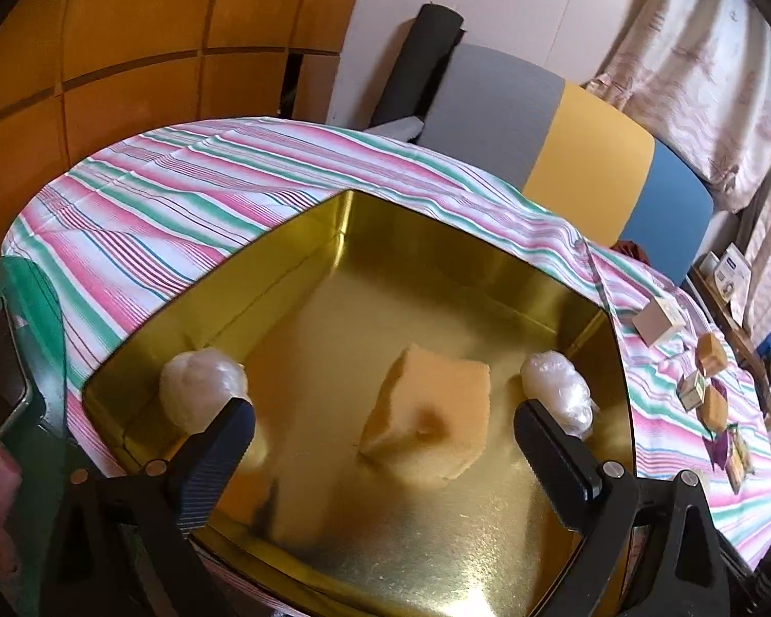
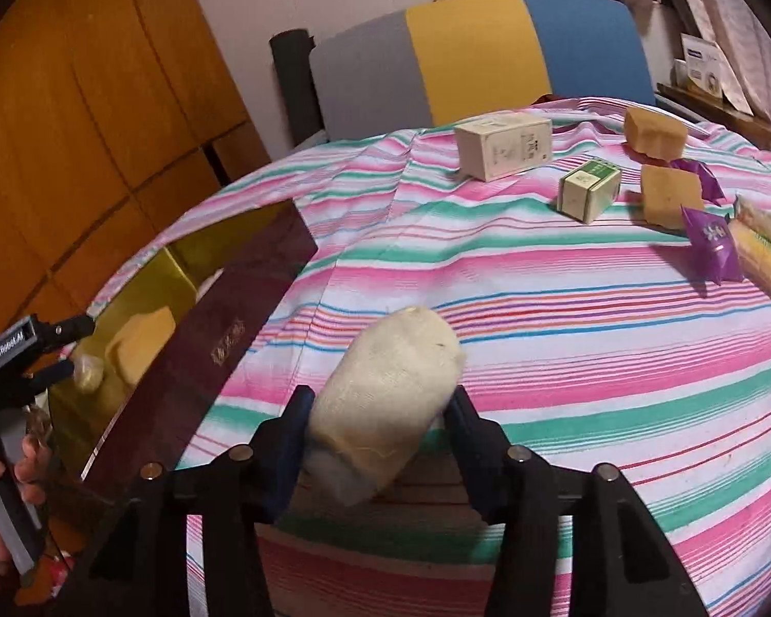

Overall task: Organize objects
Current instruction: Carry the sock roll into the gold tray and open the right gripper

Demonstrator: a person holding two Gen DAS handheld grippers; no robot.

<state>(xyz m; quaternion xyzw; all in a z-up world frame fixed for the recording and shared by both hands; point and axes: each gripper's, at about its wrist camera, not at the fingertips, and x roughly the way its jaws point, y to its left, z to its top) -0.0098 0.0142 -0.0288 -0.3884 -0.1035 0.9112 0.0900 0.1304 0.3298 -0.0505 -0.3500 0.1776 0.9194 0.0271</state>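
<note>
- Left tool (image 1: 383, 419) released, jaws wide above sponge block (image 1: 429, 411) lying in gold tin (image 1: 303, 257): apparently deposited there.
- Right tool (image 2: 380, 411) clenched around cloth roll (image 2: 390, 391), probably destined for tin at 9 o'clock.

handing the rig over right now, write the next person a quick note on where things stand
Left gripper: wide open, empty, above the gold box.
Right gripper: around the white cloth roll over the striped cloth; it looks gripped.
Done: one yellow sponge lies in the box.
Left: the roll, the white carton, the green-and-white box, two tan blocks, purple packets and a yellow packet are outside the box.
</note>
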